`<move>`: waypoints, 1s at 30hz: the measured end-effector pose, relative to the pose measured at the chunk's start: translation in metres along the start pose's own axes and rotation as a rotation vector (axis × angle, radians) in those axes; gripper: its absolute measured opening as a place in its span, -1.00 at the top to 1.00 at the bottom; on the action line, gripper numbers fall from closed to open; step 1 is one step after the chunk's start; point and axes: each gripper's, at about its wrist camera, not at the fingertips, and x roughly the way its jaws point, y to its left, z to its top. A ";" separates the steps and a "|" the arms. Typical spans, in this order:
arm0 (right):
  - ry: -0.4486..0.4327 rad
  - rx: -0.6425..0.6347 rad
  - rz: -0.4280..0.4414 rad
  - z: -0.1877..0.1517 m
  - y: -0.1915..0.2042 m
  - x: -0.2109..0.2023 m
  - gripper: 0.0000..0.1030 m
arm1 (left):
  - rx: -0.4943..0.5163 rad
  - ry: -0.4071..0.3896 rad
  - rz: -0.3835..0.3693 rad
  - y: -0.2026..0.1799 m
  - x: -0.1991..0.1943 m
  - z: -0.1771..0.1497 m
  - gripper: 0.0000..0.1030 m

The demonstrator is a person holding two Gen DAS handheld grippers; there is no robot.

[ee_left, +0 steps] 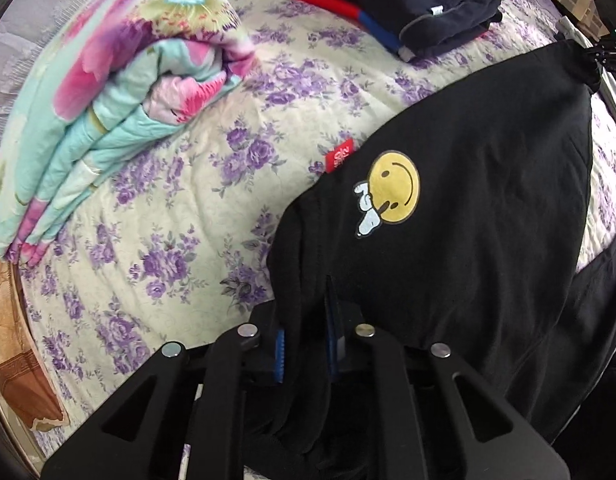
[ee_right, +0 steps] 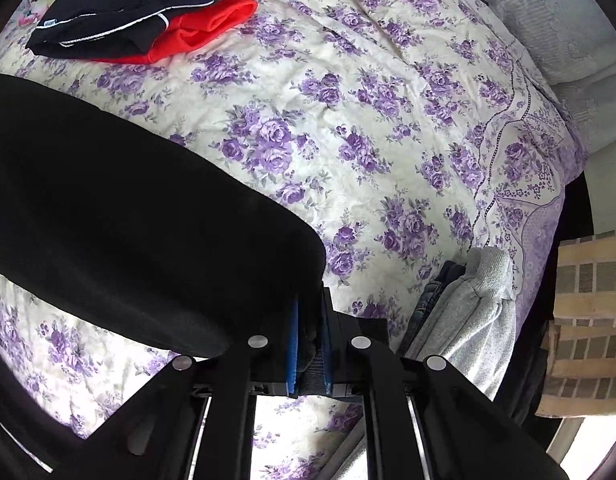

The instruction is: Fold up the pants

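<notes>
Black pants (ee_left: 475, 216) with a yellow smiley print and a small red tag are stretched across the flowered bedspread (ee_left: 180, 216). In the left wrist view my left gripper (ee_left: 304, 344) is shut on a bunched edge of the pants, black cloth pinched between its blue pads. In the right wrist view the same black pants (ee_right: 120, 216) run off to the left, lifted above the bedspread (ee_right: 387, 120), and my right gripper (ee_right: 309, 356) is shut on their other edge, a fold of dark cloth squeezed between the blue pads.
A folded flowered quilt (ee_left: 108, 112) lies at the left of the bed. Folded dark and red garments (ee_left: 395, 4) sit at the far side, also the stack (ee_right: 148, 12). Grey and denim folded clothes (ee_right: 467, 312) lie near the bed's right edge, beside a brick-patterned surface (ee_right: 587, 320).
</notes>
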 end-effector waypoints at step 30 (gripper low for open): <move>-0.317 0.493 0.296 -0.314 0.055 -0.075 0.81 | 0.041 -0.206 0.212 -0.105 -0.115 -0.245 0.69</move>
